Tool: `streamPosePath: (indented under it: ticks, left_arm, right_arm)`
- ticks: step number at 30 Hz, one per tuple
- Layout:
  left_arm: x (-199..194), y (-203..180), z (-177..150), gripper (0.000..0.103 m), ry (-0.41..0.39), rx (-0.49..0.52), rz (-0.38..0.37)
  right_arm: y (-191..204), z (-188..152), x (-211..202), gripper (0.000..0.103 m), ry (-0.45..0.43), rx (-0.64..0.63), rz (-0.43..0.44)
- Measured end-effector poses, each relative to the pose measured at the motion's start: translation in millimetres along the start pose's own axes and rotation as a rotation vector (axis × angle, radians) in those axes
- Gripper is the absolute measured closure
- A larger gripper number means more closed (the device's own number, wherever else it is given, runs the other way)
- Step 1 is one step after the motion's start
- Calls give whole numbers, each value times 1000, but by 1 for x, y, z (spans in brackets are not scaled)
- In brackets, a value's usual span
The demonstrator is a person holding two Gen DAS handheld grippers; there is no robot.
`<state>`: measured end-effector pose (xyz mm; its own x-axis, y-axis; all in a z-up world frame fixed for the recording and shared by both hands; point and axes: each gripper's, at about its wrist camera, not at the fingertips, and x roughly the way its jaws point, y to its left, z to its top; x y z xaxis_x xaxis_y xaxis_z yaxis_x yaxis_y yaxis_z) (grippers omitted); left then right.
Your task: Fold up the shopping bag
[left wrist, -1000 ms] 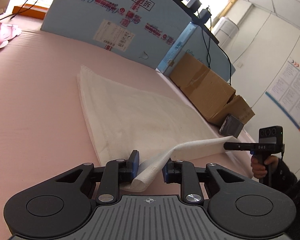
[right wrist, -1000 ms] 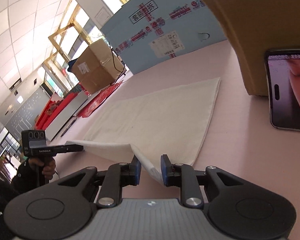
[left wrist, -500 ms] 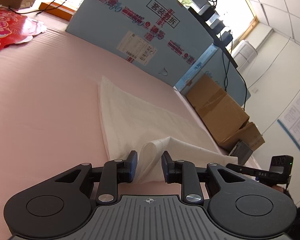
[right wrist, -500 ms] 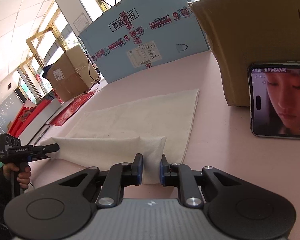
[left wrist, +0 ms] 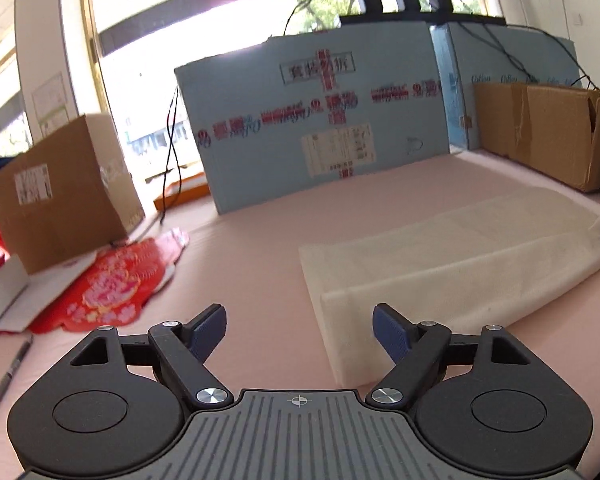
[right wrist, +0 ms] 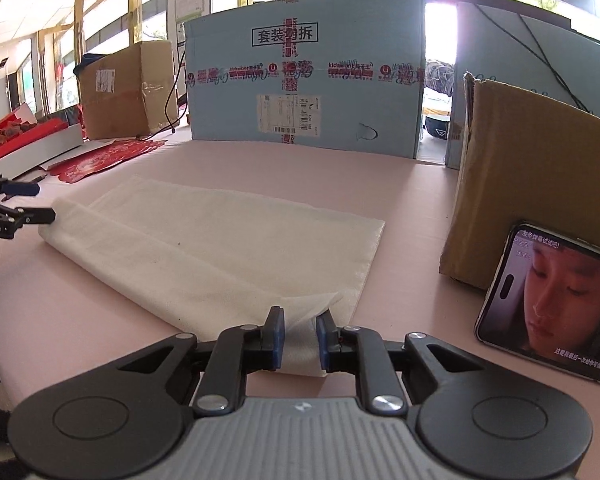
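Note:
A white fabric shopping bag (right wrist: pixel 220 240) lies flat on the pink table (right wrist: pixel 260 164), with its near long edge folded over onto itself. My right gripper (right wrist: pixel 300 330) is shut on the bag's near right corner, and fabric fills the gap between its blue pads. The jaws of my left gripper (left wrist: pixel 300 328) are opening and stand wide, with only bare table between them. The bag (left wrist: pixel 460 256) lies just right of its right pad. In the right wrist view the left gripper (right wrist: pixel 32 202) sits at the bag's far left end, apart from the fabric.
A big light-blue carton (right wrist: pixel 300 92) stands behind the bag. A brown box (right wrist: pixel 532 184) with a phone (right wrist: pixel 552 312) leaning on it is to the right. On the left are another brown box (left wrist: pixel 60 192), a red paper decoration (left wrist: pixel 112 284) and a pen (left wrist: pixel 12 372).
My left gripper has let go of the bag's folded edge, opened wide, risen and swung left. The fold now lies flat. My right gripper keeps its grip on its corner.

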<state>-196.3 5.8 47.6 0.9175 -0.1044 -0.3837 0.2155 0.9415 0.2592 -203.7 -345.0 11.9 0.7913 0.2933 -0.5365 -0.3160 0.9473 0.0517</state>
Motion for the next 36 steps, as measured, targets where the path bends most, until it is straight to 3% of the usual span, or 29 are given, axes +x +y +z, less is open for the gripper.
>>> streamPosePath:
  ticks: [5,7,9,11,15,18,22,25,29,36]
  left_arm:
    - [-6,-36,16,21,-124,44,-72]
    - [3,-56,18,32,-95,47,-161]
    - [15,-75,16,57,-36,72,-240]
    - [25,-86,12,62,20,105,-274]
    - [37,-88,4,62,113,114,-276]
    - [35,-87,1,59,113,101,-271]
    - [35,-87,-3,57,106,94,-263]
    - [37,-84,-4,47,105,77,-251]
    - [38,-81,-4,40,110,58,-240]
    - [37,-79,-4,37,109,47,-236]
  right_arm:
    - [0,-1,-2,84,-7,-12,0]
    - [1,0,-2,84,-8,-16,1]
    - [1,1,-1,83,-9,-21,2]
    - [1,1,-2,83,-10,-24,2]
    - [0,0,-2,81,-17,-10,2]
    - [-3,-1,-4,73,-22,17,-27]
    - [-10,-6,-11,72,-26,53,-85]
    - [-15,-11,-21,70,-35,77,-148]
    - [-22,-18,-38,51,-75,118,-187]
    - [-8,-23,-53,45,-81,13,-211]
